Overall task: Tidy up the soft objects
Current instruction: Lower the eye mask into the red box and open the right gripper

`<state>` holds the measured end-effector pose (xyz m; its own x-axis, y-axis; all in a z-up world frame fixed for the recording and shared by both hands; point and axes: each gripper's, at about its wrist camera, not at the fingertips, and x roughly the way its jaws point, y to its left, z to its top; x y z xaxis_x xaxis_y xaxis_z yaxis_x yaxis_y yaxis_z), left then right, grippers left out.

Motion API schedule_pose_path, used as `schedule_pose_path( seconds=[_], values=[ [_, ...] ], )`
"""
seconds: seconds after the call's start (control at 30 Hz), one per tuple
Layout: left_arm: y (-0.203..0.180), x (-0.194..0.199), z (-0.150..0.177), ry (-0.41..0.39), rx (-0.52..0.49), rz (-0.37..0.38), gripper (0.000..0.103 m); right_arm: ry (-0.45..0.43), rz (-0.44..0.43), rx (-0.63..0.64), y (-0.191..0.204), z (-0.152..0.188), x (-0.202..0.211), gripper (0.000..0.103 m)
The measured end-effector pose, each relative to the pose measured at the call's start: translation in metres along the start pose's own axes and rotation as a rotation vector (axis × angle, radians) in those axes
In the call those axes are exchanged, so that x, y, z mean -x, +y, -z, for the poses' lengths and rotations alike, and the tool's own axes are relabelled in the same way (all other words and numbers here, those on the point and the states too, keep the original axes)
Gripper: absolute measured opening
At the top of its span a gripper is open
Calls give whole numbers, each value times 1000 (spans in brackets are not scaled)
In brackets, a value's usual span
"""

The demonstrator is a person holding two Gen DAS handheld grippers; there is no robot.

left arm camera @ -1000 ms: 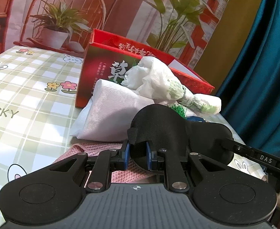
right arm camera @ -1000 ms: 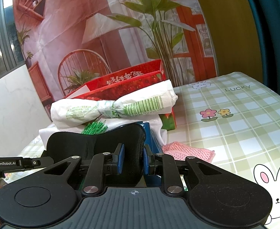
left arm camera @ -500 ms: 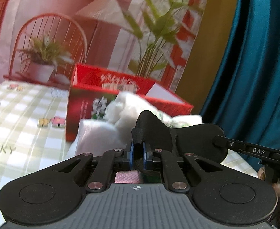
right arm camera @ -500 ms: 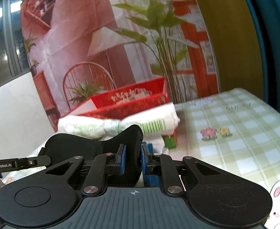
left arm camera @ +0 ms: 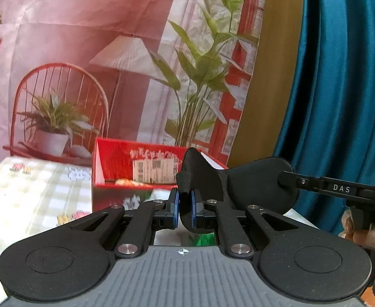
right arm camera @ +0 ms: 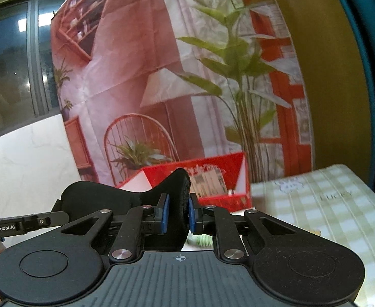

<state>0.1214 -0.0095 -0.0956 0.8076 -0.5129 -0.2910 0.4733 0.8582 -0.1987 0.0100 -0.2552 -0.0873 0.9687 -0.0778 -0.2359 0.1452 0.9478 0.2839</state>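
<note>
A black padded eye mask [left arm camera: 253, 189] hangs in the air, stretched between both grippers. My left gripper [left arm camera: 184, 213] is shut on one folded end of it, blue pads pressing the fabric. My right gripper [right arm camera: 177, 215] is shut on the other end of the eye mask [right arm camera: 105, 199]. In the left wrist view the right gripper's finger [left arm camera: 340, 188] reaches in from the right to the mask's far lobe. In the right wrist view the left gripper's finger [right arm camera: 21, 226] comes in from the left. The open red box [left arm camera: 96, 168] stands beyond the mask, a little lower.
The red box [right arm camera: 220, 163] holds printed packets. A green-and-white checked tablecloth [left arm camera: 29, 194] covers the table [right arm camera: 322, 204]. A bit of green material [left arm camera: 204, 239] shows under the left fingers. A teal curtain [left arm camera: 340, 76] hangs at the right. A hand [left arm camera: 356, 235] holds the right gripper.
Both grippers have risen together with the eye mask, lifting it off the pile. The white cloths and wrapped bundle have dropped out of sight below, and the box's inside now shows.
</note>
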Motion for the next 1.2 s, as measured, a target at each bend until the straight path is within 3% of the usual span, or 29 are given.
schedule_pose_path(
  seconds=[0.27, 0.47, 0.7, 0.93, 1.2],
  values=[
    [8, -38, -53, 3, -46, -51, 10, 1, -28, 82, 7, -47, -50, 14],
    [28, -85, -79, 95, -28, -101, 10, 45, -2, 113, 9, -71, -107, 14],
    [45, -127, -75, 251, -20, -130, 10, 183, 45, 96, 2, -62, -168, 14],
    [58, -151, -54, 381, 7, -124, 10, 323, 81, 40, -10, -42, -202, 14],
    [60, -159, -48, 394, 3, -125, 11, 375, 119, -3, -22, -30, -213, 14]
  ],
)
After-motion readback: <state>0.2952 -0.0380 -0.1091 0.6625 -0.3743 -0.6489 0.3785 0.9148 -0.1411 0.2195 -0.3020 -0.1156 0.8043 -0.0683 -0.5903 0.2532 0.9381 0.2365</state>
